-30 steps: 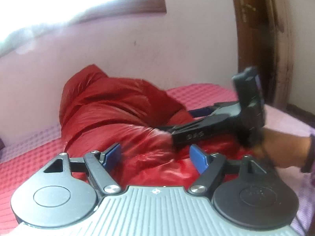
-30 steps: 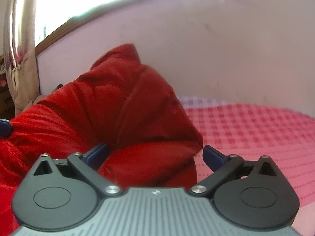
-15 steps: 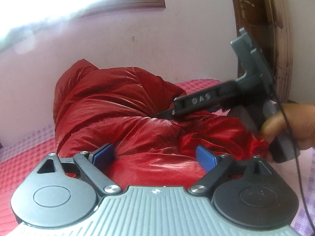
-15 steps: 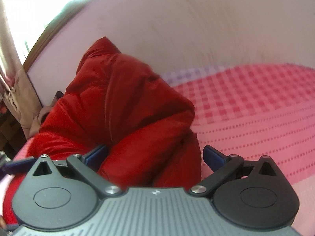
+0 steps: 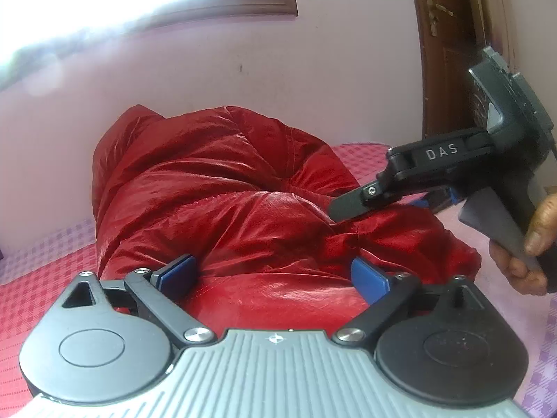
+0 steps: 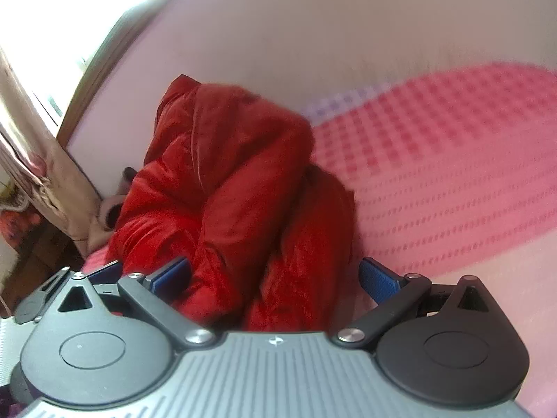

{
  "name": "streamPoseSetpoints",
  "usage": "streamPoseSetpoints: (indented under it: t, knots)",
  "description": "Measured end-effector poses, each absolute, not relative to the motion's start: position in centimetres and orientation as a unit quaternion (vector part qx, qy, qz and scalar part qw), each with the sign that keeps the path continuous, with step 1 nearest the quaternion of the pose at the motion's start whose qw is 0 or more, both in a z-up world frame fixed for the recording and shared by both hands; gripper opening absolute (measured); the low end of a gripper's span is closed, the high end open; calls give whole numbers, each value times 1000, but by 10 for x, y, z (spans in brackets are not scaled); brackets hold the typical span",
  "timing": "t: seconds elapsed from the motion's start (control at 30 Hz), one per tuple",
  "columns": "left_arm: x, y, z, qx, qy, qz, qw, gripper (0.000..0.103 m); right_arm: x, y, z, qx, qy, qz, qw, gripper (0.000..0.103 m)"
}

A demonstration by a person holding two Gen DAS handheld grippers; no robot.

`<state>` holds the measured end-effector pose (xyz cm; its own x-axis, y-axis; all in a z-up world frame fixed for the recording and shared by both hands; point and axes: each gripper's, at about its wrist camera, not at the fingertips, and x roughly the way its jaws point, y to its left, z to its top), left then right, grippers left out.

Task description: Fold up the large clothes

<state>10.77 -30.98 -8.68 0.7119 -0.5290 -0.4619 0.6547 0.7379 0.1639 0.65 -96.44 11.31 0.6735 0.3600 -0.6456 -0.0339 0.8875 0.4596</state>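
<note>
A shiny red puffer jacket [image 5: 243,202] lies bunched in a thick fold on the pink checked bed cover [image 5: 38,278], against the wall. My left gripper [image 5: 273,275] sits low at the jacket's near edge. Its jaws are opening, and the fabric bulges between the blue pads [image 5: 177,271] without being pinched. My right gripper [image 6: 275,277] is open above the other end of the jacket [image 6: 226,181], with nothing gripped. From the left wrist view, one of its fingers [image 5: 351,203] hovers just over the jacket's right side, held by a hand [image 5: 529,244].
The bed cover [image 6: 452,174] stretches out to the right of the jacket. A pale wall and a window [image 5: 139,0] stand behind it. A brown wooden door [image 5: 449,52] is at the right, and a curtain [image 6: 41,174] hangs at the left bed end.
The left jaws have spread wider around the jacket's edge. The right gripper has lifted off the jacket, moved right and rolled, so its view now tilts.
</note>
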Motion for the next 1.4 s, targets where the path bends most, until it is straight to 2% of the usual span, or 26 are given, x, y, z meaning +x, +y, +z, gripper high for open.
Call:
streamPoseSetpoints:
  t: [0.27,0.5,0.63,0.73,0.9,1.13,1.4]
  knots:
    - [111,-311,-88,154,201,-325,911,97,20,-967,95,292,397,160,855,103]
    - [108,-314,-92,162,194,-328,910,99,33,-960,83,257,414,165,858,103]
    - [109,-284,-72,102,199,-357,907,94,34,-965,68,277,407,183,851,103]
    - [123,-248,-49,45,211,-350,912,102,33,-974,61,293,403,193,845,103]
    - [179,-202,-43,-13,284,-332,899,103,34,-977,56,308,402,201,838,103]
    - [256,-166,-89,-158,423,-363,815,103,35,-983,57,314,410,211,830,103]
    - [276,-188,-131,-198,470,-431,744,103,47,-981,51,311,415,233,823,103]
